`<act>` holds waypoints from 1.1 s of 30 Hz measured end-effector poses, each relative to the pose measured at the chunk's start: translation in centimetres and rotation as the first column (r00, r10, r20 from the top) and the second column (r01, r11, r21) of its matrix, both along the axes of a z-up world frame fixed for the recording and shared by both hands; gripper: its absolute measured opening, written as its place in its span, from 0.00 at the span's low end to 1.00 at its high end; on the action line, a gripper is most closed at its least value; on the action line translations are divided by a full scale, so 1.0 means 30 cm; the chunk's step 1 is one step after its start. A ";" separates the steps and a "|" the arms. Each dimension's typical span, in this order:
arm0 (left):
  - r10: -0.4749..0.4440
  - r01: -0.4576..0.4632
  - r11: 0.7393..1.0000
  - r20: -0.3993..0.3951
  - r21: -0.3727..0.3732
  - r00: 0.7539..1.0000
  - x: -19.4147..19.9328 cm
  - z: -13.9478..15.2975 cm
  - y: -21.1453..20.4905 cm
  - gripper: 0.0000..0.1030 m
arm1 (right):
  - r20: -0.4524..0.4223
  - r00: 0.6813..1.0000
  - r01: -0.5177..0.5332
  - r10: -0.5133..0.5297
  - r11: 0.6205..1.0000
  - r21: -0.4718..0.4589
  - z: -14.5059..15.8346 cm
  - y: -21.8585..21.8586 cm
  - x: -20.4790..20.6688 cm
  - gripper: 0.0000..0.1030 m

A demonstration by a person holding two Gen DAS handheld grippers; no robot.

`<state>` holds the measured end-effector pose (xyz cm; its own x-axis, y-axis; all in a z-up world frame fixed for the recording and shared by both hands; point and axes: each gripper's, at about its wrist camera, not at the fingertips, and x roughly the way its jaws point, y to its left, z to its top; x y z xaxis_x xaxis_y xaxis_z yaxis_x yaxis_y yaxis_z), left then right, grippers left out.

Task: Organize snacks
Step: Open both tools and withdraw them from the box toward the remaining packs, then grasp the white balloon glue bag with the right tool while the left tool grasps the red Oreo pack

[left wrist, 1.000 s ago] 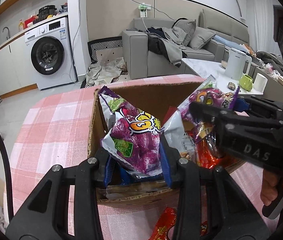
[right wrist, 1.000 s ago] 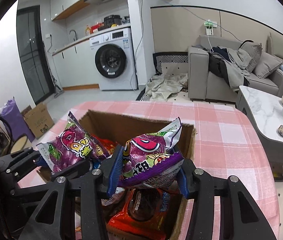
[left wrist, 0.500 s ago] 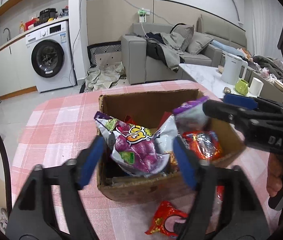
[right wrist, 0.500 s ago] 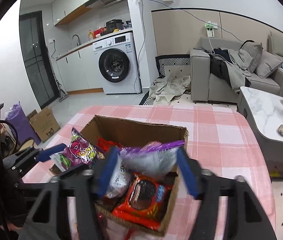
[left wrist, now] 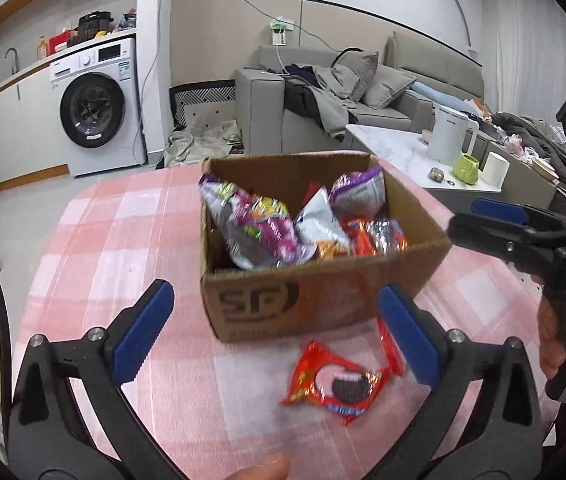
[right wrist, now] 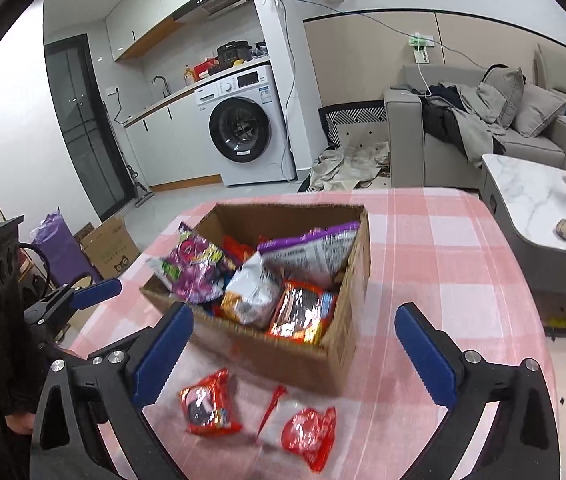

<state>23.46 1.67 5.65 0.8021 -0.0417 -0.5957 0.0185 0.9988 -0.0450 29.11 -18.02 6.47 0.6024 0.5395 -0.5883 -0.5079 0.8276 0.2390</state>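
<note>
Cardboard, brown and corrugated, forms an open box (left wrist: 323, 300) that sits near the middle of a round counter (left wrist: 95, 248) covered in pink and white checked cloth. A black logo is printed on the box's near wall. Its flaps are gone or folded away, so the top edge is a plain raw rim.

Inside, crinkly foil snack bags are heaped to about rim height. A purple bag (left wrist: 259, 228) leans at the left, a silver-white bag (left wrist: 319, 224) lies in the centre, and a second purple bag (right wrist: 315, 252) rests against the far right wall. A shiny red-and-blue packet (right wrist: 303, 312) lies flat in the near right corner.

Outside the box, on the cloth just in front of it, lie loose packets. A red cookie packet (left wrist: 335, 384) with a dark round biscuit pictured on it lies nearest the left hand-held gripper (left wrist: 283, 340). A second red packet (right wrist: 311, 436) lies beside it, with a thin red strip (right wrist: 271, 408) between them, possibly a torn wrapper edge; blur makes that uncertain.

Both tools are black plastic with blue ribbed pads. The left hand-held gripper has its jaws spread wide and holds nothing. The right hand-held gripper (right wrist: 295, 344) is likewise spread wide and holds nothing. Each hangs above the near edge of the counter, short of the box.

Bare cloth surrounds the box on the left, right and far sides.
</note>
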 end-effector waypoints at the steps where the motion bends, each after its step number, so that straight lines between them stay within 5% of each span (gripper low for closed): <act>1: 0.002 -0.002 1.000 -0.001 0.004 1.000 -0.018 -0.005 0.001 0.99 | -0.005 1.000 0.000 0.000 1.000 -0.005 -0.009 -0.002 -0.010 1.00; 15: -0.012 0.013 1.000 -0.030 0.024 0.999 -0.146 -0.053 -0.009 0.99 | -0.104 0.994 0.027 -0.037 0.995 -0.095 -0.159 -0.031 -0.065 1.00; 33: -0.025 0.033 0.997 -0.124 0.067 0.992 -0.086 -0.142 -0.037 0.99 | -0.207 0.978 -0.025 -0.018 0.979 -0.203 -0.305 0.001 -0.033 1.00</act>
<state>20.89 0.57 1.39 0.7220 -0.0195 -0.6917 0.0461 0.9987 0.0199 28.11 -17.99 -2.66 0.4546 0.3977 -0.7970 -0.4683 0.8679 0.1660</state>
